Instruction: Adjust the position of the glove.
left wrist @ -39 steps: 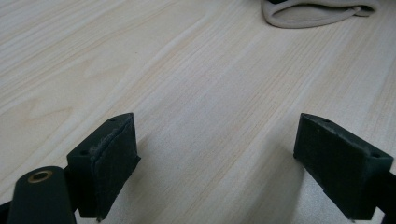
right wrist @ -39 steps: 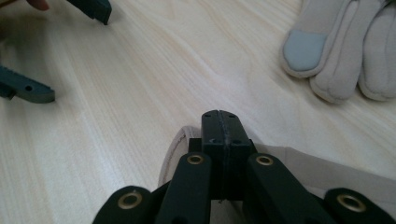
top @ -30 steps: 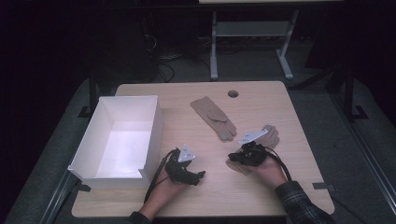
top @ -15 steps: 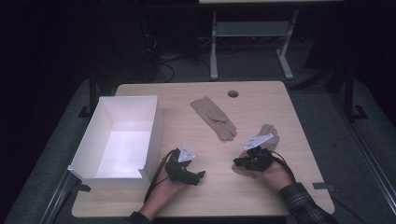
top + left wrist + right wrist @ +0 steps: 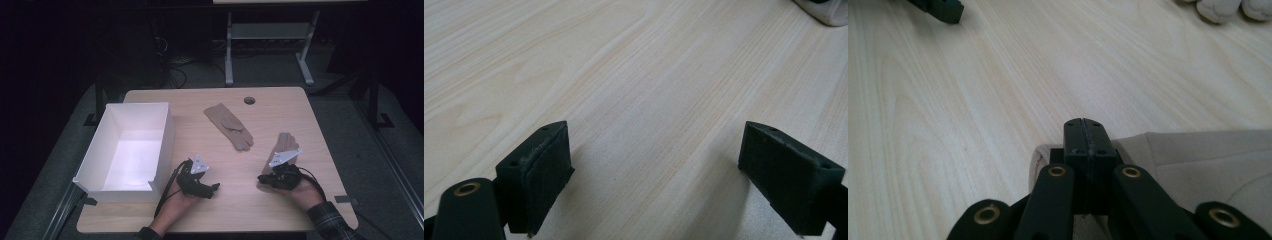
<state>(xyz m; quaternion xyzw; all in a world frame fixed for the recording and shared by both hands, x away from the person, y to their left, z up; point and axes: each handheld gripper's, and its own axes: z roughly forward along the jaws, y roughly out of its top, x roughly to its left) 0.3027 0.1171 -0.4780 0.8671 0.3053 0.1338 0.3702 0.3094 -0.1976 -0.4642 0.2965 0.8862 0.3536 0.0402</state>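
- We see a flat tan suede-like glove [image 5: 283, 146] lying near the right edge of the pale wooden counter [image 5: 220, 210], its length running away from us; in the right gripper view [image 5: 1208, 160] a stitched seam crosses its smooth fabric.
- Its near end lies under the shut black fingers [image 5: 1085, 145] of the right gripper [image 5: 264, 179]; we cannot tell whether fabric is pinched between them.
- We see a second tan glove of the same soft material [image 5: 230, 126] lying flat toward the middle of the counter, slanted, with its fingertips pointing down and to the right, well apart from the first glove.
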